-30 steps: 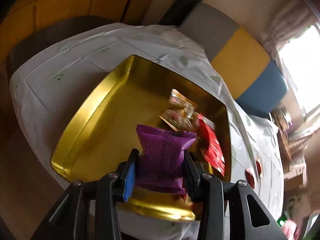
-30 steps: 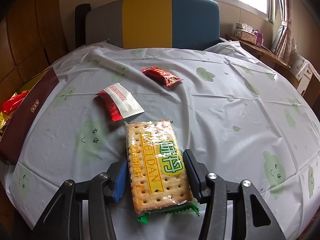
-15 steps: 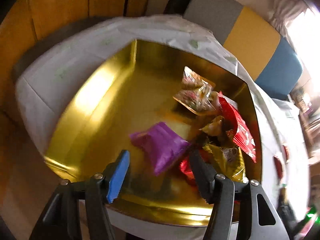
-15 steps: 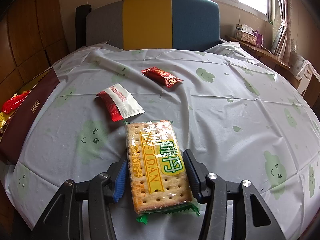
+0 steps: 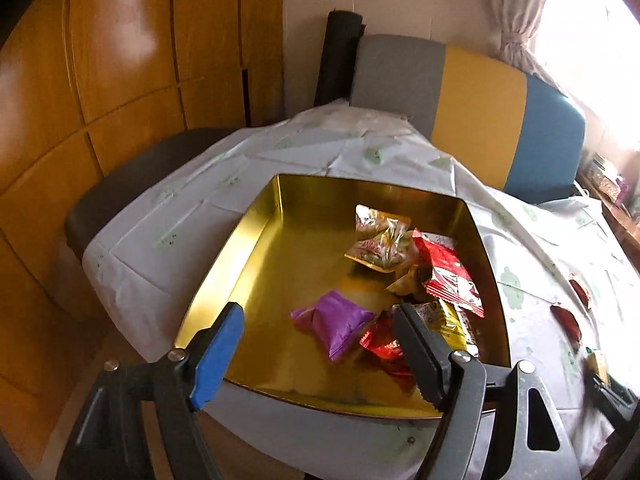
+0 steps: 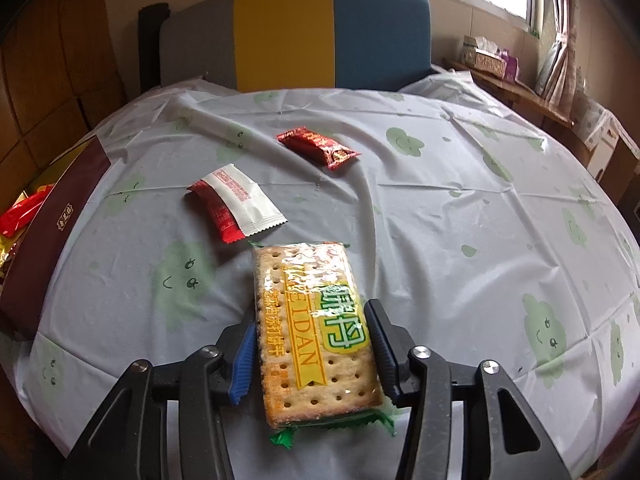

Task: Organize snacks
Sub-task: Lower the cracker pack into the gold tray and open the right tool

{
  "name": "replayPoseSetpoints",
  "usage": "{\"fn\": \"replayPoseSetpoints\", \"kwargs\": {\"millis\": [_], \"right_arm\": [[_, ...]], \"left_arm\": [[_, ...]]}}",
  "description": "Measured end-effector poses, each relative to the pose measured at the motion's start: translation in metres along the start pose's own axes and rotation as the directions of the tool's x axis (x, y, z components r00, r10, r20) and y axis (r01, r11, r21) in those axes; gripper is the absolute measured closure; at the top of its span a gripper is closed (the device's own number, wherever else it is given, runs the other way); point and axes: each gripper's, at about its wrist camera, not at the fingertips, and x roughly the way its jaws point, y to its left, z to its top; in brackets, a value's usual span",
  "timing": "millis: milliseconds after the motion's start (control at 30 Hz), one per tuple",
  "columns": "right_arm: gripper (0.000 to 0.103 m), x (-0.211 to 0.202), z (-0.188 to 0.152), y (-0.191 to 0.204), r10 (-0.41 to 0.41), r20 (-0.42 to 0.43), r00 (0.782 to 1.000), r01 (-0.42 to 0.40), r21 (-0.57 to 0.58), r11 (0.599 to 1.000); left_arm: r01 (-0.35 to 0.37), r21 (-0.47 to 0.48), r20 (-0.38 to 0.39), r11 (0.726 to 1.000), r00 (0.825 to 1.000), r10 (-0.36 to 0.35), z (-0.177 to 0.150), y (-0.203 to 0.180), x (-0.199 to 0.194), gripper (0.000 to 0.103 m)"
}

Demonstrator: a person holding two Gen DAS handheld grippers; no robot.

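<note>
A gold tin [image 5: 256, 240] sits on the table and holds a purple snack packet [image 5: 334, 322], a red packet [image 5: 450, 276], a clear candy bag [image 5: 380, 240] and other wrappers. My left gripper [image 5: 316, 320] is open and empty above the tin's near edge. My right gripper [image 6: 310, 324] is shut on a cracker packet [image 6: 312, 320] lying on the tablecloth. A red-and-white packet [image 6: 236, 204] and a dark red packet [image 6: 318, 148] lie further on the table.
The tin's dark red side [image 6: 52, 224] shows at the left of the right wrist view. A grey, yellow and blue chair [image 6: 296, 36] stands behind the table. A wooden wall [image 5: 100, 100] is to the left. A side shelf with boxes [image 6: 492, 60] is at the right.
My left gripper opened and dropped the purple packet into the tin, then pulled back and up. My right gripper has not moved and still holds the cracker packet.
</note>
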Motion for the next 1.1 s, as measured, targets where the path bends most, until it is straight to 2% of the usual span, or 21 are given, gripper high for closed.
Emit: {"fn": "replayPoseSetpoints", "kwargs": {"millis": [100, 233, 333, 433, 567, 667, 733, 800, 900, 967, 1100], "right_arm": [[0.054, -0.007, 0.008, 0.006, 0.059, -0.032, 0.998, -0.058, 0.036, 0.998], [0.054, -0.022, 0.020, 0.037, 0.150, -0.017, 0.989, -0.150, -0.016, 0.989], [0.054, -0.032, 0.028, 0.070, 0.258, -0.032, 0.966, -0.260, -0.067, 0.963], [0.054, -0.039, 0.036, 0.114, 0.385, -0.086, 0.919, -0.393, -0.126, 0.911], [0.054, -0.050, 0.049, 0.172, 0.498, -0.145, 0.855, -0.519, -0.207, 0.829], [0.054, -0.055, 0.064, 0.207, 0.576, -0.155, 0.803, -0.596, -0.205, 0.776], [0.054, -0.052, 0.076, 0.236, 0.624, -0.167, 0.764, -0.645, -0.164, 0.746], [0.053, -0.043, 0.080, 0.258, 0.644, -0.190, 0.741, -0.670, -0.144, 0.728], [0.053, -0.019, 0.071, 0.291, 0.612, -0.288, 0.736, -0.666, -0.145, 0.732], [0.054, -0.015, 0.063, 0.304, 0.616, -0.265, 0.742, -0.667, -0.199, 0.718], [0.052, -0.020, 0.058, 0.310, 0.589, -0.262, 0.764, -0.644, -0.264, 0.718]], "left_arm": [[-0.006, 0.011, 0.024, 1.000, 1.000, 0.006, -0.001, 0.001, -0.008, 0.022], [0.006, 0.006, 0.029, 1.000, 1.000, -0.006, -0.002, 0.004, -0.012, 0.022], [0.004, 0.004, 0.032, 1.000, 0.999, -0.005, -0.004, 0.007, -0.012, 0.022], [0.004, -0.013, 0.025, 1.000, 1.000, -0.004, -0.005, 0.013, -0.011, 0.022], [-0.018, -0.057, 0.031, 0.998, 0.999, 0.020, -0.005, 0.028, -0.010, 0.022], [-0.041, -0.100, 0.033, 0.994, 0.998, 0.044, -0.006, 0.043, -0.009, 0.022], [-0.052, -0.122, 0.028, 0.991, 0.998, 0.056, -0.006, 0.053, -0.008, 0.022], [-0.065, -0.139, 0.021, 0.988, 0.997, 0.068, -0.007, 0.062, -0.007, 0.022], [-0.078, -0.149, 0.006, 0.986, 0.997, 0.080, -0.011, 0.071, -0.004, 0.022], [-0.087, -0.152, -0.003, 0.985, 0.996, 0.087, -0.014, 0.074, -0.002, 0.022], [-0.084, -0.163, -0.026, 0.983, 0.996, 0.081, -0.018, 0.078, 0.004, 0.023]]}}
